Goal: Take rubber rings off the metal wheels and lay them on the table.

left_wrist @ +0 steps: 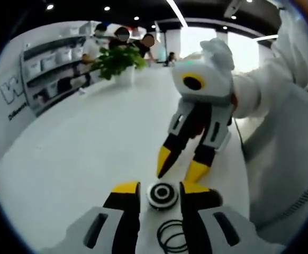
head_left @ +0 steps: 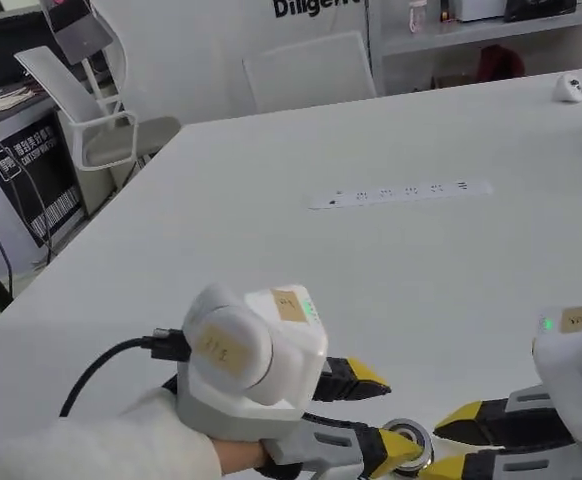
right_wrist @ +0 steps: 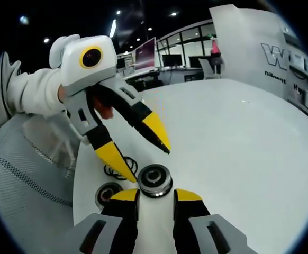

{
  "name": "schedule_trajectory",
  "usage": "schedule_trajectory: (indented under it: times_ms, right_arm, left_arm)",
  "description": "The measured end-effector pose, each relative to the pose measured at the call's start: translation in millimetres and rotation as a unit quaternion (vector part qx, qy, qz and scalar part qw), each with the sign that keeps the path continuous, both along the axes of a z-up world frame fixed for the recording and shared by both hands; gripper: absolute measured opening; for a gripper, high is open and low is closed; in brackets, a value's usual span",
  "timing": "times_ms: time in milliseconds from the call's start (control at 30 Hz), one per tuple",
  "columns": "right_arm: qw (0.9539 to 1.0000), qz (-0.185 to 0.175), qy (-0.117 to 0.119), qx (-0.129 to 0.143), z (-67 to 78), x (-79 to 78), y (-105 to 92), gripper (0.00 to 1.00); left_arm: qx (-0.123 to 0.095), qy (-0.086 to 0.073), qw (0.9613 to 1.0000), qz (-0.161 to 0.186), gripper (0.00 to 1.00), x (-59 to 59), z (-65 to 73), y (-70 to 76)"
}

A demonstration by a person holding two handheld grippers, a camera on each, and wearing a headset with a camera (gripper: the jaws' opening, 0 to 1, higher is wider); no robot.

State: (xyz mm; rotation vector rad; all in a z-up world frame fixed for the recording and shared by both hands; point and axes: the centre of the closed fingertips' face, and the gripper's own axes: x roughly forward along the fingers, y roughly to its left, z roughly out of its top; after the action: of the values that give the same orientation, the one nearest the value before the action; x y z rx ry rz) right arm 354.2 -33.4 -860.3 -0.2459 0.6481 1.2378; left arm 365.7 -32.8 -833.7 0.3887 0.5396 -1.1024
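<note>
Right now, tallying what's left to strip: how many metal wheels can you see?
2. One wheel sits between the left gripper's tips; a second wheel lies on the table beside the right gripper. More may be hidden under the grippers.

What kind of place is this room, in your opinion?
Probably an open office or showroom: a long white table with a power strip, an office chair beside it, and monitors farther off.
</note>
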Motion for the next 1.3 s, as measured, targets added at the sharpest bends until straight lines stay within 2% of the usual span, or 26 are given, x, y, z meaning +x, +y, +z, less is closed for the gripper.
schedule_trajectory:
  times_ms: [167, 267, 433, 533, 567, 600, 667, 867, 900, 933, 967, 1000, 1033, 1067, 1133, 1233, 1300]
  right_arm:
    - [1.0000, 0.000, 0.004, 0.002, -2.2, -0.8, 2.0, 0.22]
    - [1.0000, 0.005, 0.003, -0.001, -3.5, -1.3, 2.9, 0.23]
    - [1.0000, 0.009, -0.002, -0.003, -3.2, 0.1, 2.7, 0.23]
    - [0.9999, 0.010, 0.001, -0.005, -3.6, -0.3, 1.2, 0.18]
    - [0.9999, 0.010, 0.000, -0.008, -4.5, 0.0, 0.2, 0.17]
    - [0.9999, 0.011, -0.002, -0.006, -3.8, -0.1, 0.4, 0.16]
    - [0.9999, 0.013, -0.003, -0.008, -4.2, -0.6, -0.3, 0.14]
    - [0.9994, 0.022, -0.017, -0.022, -4.3, -1.1, -3.4, 0.09]
    - [0.9991, 0.020, -0.024, -0.029, -5.4, 0.6, -4.9, 0.06]
    - [0.9985, 0.010, -0.039, -0.038, -5.3, 6.9, -8.0, 0.01]
    - [0.9979, 0.012, -0.047, -0.042, -5.2, 8.1, -8.9, 0.00]
    - [0.9994, 0.014, -0.026, -0.019, -2.2, 3.4, -3.8, 0.00]
    - [0.9993, 0.005, -0.012, -0.035, -6.3, 3.0, -9.3, 0.00]
    - [0.9993, 0.011, -0.023, -0.029, -4.6, 5.2, -8.0, 0.00]
    - [0.9995, 0.017, -0.013, -0.023, -5.5, 0.6, -7.6, 0.02]
    - [0.9998, 0.013, -0.008, -0.016, -4.8, -1.0, -6.4, 0.18]
    - [0.9997, 0.015, -0.010, -0.014, -5.6, -1.8, -4.2, 0.19]
  left_arm:
    - [0.005, 0.008, 1.0000, -0.002, 0.23, -3.1, -12.7, -1.5]
    - [0.009, 0.011, 0.9999, 0.004, 0.23, -2.6, -17.6, 0.7]
    - [0.001, 0.014, 0.9999, 0.009, 0.20, -3.2, -15.8, -1.9]
    - [-0.014, 0.030, 0.9991, 0.025, 0.18, -1.5, -17.0, -0.7]
    - [-0.014, 0.030, 0.9989, 0.032, 0.15, 1.0, -17.5, 1.3]
    - [-0.025, 0.043, 0.9983, 0.031, 0.14, -1.1, -17.4, 0.2]
    - [-0.029, 0.046, 0.9977, 0.042, 0.14, 2.0, -17.9, 2.2]
    - [-0.026, 0.034, 0.9985, 0.033, 0.14, 0.5, -17.2, 0.8]
    - [-0.025, 0.031, 0.9987, 0.031, 0.14, 0.6, -17.1, 0.6]
    - [-0.020, 0.021, 0.9994, 0.020, 0.14, -0.4, -17.1, 0.2]
    - [-0.019, 0.018, 0.9995, 0.017, 0.14, -0.6, -17.1, -0.5]
    - [-0.021, 0.021, 0.9993, 0.021, 0.14, -0.8, -16.9, -0.5]
    - [-0.021, 0.020, 0.9994, 0.021, 0.14, 0.0, -17.0, -0.6]
    - [-0.021, 0.020, 0.9994, 0.020, 0.14, -0.3, -16.6, -0.4]
    - [-0.022, 0.019, 0.9994, 0.020, 0.14, 0.1, -16.2, -0.6]
    - [-0.023, 0.018, 0.9994, 0.020, 0.14, 0.1, -15.6, -0.9]
    - [-0.024, 0.018, 0.9993, 0.020, 0.14, -0.4, -15.2, -1.1]
